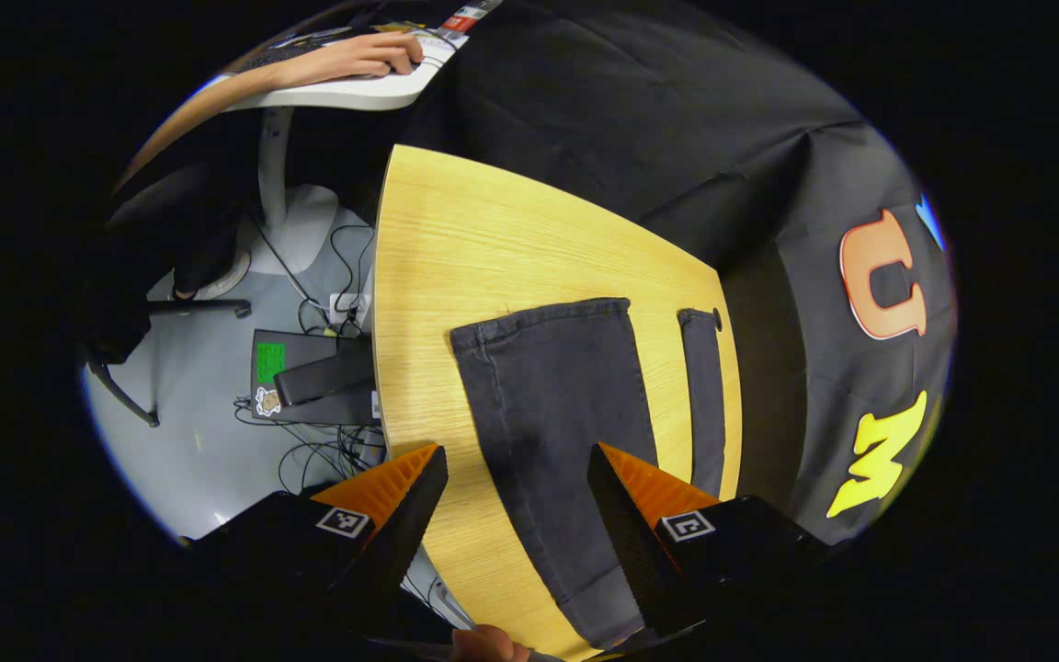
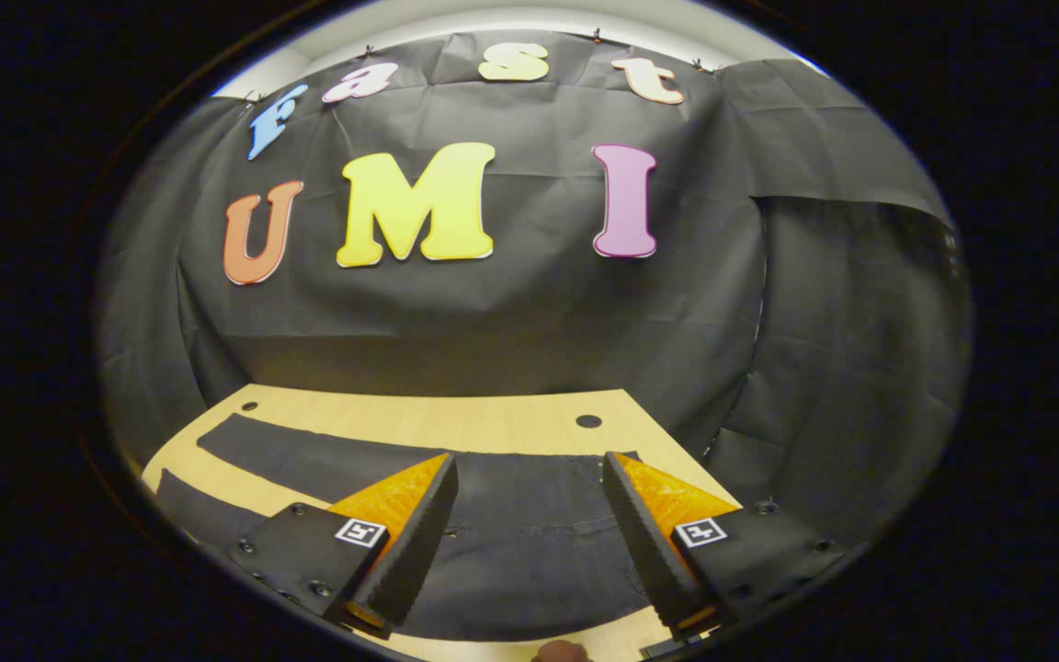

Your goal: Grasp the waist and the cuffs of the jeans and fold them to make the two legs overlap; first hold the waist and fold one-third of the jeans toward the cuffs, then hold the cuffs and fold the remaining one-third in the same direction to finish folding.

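Observation:
Dark grey jeans lie flat on the wooden table, legs spread apart. In the left gripper view one leg runs up between my fingers, its cuff ahead, and the other leg's cuff lies to the right near the table's far edge. My left gripper hovers open above that nearer leg. In the right gripper view the waist end of the jeans spreads under my right gripper, which is open above it, while both legs stretch away to the left.
The table's left edge drops to a grey floor with a laptop and cables. A person's arm rests on a white desk at the back. Black cloth walls the table's far side and right side. A small hole marks the tabletop.

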The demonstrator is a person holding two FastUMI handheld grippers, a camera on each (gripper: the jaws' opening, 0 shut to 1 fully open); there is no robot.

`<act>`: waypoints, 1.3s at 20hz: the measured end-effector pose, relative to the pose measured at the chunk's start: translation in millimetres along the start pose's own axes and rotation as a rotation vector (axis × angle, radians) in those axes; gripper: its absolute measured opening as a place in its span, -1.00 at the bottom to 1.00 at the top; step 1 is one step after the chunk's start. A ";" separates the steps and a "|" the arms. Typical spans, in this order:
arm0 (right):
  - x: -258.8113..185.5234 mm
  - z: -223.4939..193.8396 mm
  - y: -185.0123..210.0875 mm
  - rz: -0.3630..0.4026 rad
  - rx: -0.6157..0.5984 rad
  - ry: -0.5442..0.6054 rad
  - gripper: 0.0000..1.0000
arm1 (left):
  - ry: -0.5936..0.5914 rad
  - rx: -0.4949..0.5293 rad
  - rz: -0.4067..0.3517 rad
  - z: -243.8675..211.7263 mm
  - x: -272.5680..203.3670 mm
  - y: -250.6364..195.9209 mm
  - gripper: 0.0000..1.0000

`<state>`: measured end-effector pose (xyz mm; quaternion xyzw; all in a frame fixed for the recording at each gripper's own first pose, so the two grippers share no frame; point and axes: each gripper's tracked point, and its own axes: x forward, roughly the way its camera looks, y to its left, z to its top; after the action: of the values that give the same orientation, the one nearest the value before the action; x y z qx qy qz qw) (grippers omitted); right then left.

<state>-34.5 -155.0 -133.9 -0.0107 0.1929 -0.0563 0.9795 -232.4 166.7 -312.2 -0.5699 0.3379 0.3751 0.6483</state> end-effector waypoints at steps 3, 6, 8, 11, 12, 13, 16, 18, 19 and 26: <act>-1.6 -2.4 -11.6 -0.032 0.011 0.010 0.94 | -0.009 -0.016 -0.018 13.2 7.4 -10.5 0.96; -4.0 -8.5 -19.4 -0.056 0.017 0.026 0.94 | -0.013 -0.020 -0.039 21.4 18.3 -20.0 0.96; -6.0 -11.7 -22.9 -0.068 0.020 0.032 0.94 | -0.015 -0.030 -0.058 23.8 25.8 -28.5 0.96; -7.8 -19.9 -27.8 -0.084 0.019 0.048 0.94 | -0.017 -0.048 -0.084 27.7 34.7 -37.1 0.96; -8.5 -22.6 -29.2 -0.091 0.024 0.055 0.96 | -0.019 -0.049 -0.090 28.7 36.3 -40.8 0.95; -9.1 -23.2 -31.2 -0.096 0.030 0.058 0.94 | -0.021 -0.047 -0.094 29.7 39.7 -44.0 0.95; -9.5 -24.2 -34.0 -0.111 0.028 0.058 0.96 | -0.017 -0.021 -0.094 28.1 52.5 -55.8 0.84; -10.2 -26.2 -39.6 -0.126 0.027 0.061 0.96 | 0.017 0.019 -0.088 23.6 57.7 -58.0 0.82; -9.9 -28.8 -42.9 -0.136 0.036 0.069 0.94 | 0.027 0.019 -0.099 22.3 61.6 -59.1 0.74; 2.9 -84.4 -74.2 -0.192 0.239 0.253 0.96 | 0.061 -0.138 -0.101 24.6 65.3 -39.4 -0.87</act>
<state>-71.8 -229.0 -210.0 0.0943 0.3048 -0.1728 0.9319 -165.8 195.0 -346.6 -0.6407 0.3016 0.3467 0.6151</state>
